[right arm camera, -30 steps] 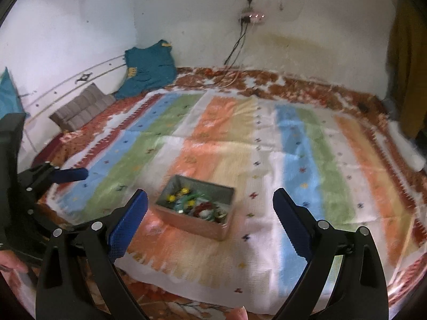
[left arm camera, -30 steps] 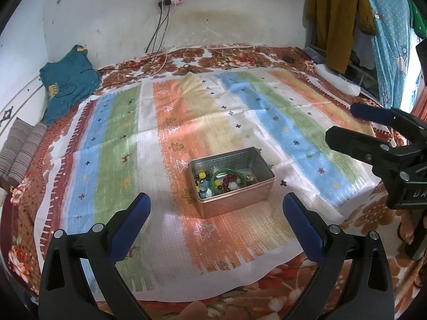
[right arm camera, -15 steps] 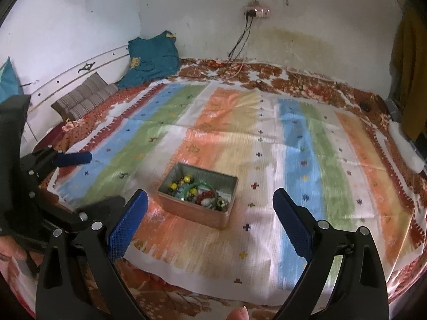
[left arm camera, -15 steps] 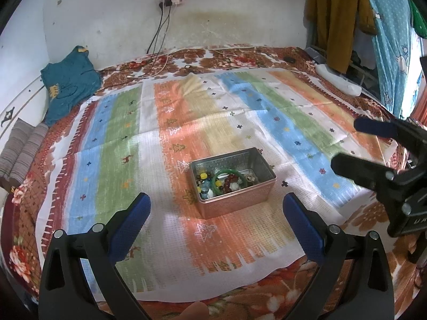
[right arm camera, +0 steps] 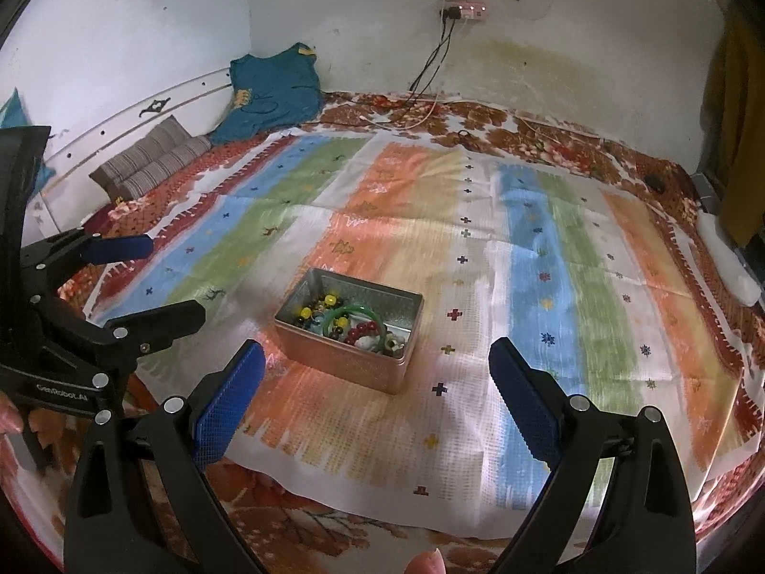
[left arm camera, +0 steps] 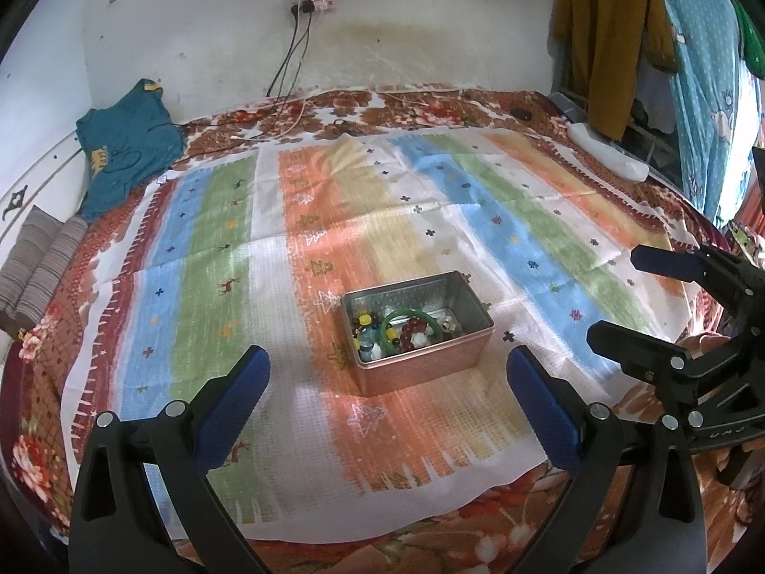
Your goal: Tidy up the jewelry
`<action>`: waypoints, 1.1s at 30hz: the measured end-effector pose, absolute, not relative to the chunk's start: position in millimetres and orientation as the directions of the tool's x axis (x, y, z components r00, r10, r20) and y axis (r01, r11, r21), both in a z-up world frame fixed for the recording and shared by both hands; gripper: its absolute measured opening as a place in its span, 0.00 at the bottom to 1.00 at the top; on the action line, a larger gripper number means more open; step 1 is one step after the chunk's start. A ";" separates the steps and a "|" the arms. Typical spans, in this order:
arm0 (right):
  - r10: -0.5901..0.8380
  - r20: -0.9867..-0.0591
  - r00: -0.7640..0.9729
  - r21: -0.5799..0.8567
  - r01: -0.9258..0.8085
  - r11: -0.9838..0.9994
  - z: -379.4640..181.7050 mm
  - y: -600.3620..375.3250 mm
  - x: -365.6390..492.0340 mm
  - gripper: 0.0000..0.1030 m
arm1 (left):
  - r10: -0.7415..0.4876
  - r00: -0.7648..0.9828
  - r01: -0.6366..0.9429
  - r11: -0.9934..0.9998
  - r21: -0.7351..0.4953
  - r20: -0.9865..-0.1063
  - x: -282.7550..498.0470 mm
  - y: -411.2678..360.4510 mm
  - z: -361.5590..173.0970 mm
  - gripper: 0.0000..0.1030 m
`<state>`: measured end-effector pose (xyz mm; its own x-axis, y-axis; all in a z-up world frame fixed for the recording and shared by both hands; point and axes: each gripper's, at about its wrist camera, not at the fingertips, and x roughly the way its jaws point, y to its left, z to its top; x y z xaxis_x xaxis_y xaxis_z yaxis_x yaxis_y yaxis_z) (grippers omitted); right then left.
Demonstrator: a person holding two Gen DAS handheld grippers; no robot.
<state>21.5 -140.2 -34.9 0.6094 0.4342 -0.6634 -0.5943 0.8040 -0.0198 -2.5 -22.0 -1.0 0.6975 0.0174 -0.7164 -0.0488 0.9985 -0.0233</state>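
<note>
An open metal tin [left arm camera: 420, 368] sits in the middle of a striped cloth [left arm camera: 220, 248]. Inside lie a green bangle [left arm camera: 385, 335], red beads [left arm camera: 416, 327] and yellow beads. My left gripper [left arm camera: 387, 358] hovers open just short of the tin, nothing between its blue pads. To the tin's right my right gripper [left arm camera: 621, 296] is open and empty. In the right wrist view the tin [right arm camera: 334, 363] lies ahead of the right gripper [right arm camera: 377, 354], with the bangle [right arm camera: 354, 308] showing inside. There the left gripper [right arm camera: 167, 282] is at the left.
The cloth covers a floral bedsheet [left arm camera: 43, 344]. A teal garment [left arm camera: 129, 143] and striped cushions [left arm camera: 38, 263] lie at the back left. Cables hang from a wall power strip [left arm camera: 315, 0]. Clothes [left arm camera: 607, 38] hang at the right above a white object [left arm camera: 607, 153].
The right wrist view has steadied, and the tin sits higher in it. In the left wrist view the right gripper has dropped lower at the right edge. Both grippers stay open.
</note>
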 end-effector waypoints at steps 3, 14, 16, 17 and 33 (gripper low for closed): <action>0.441 -0.662 0.606 -0.022 -0.604 0.797 -35.7 -139.6 19.8 0.93 | 0.012 0.700 -0.048 0.998 -0.031 -0.714 -2.8 -20.8 -0.2 0.95; 0.442 -0.641 0.627 -0.039 -0.602 0.798 -33.4 -141.3 15.4 0.93 | -0.009 0.721 -0.034 0.998 -0.048 -0.693 -0.7 -24.0 3.1 0.94; 0.445 -0.644 0.623 -0.034 -0.604 0.797 -34.1 -141.8 15.1 0.93 | -0.007 0.726 -0.035 0.998 -0.048 -0.688 -0.9 -24.3 3.7 0.94; 0.445 -0.645 0.622 -0.033 -0.604 0.796 -34.5 -141.8 14.5 0.93 | -0.011 0.730 -0.032 0.998 -0.050 -0.683 -2.6 -24.1 3.7 0.94; 0.459 -0.620 0.636 -0.023 -0.599 0.800 -31.6 -146.7 11.9 0.93 | -0.018 0.761 -0.015 0.999 -0.045 -0.649 -10.0 -25.0 7.0 0.94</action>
<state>11.9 -146.7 -31.6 0.6363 0.4587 -0.6202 -0.5995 0.8000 -0.0234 -10.0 -25.0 7.0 0.7606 -0.0181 -0.6490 -0.0146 0.9989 -0.0450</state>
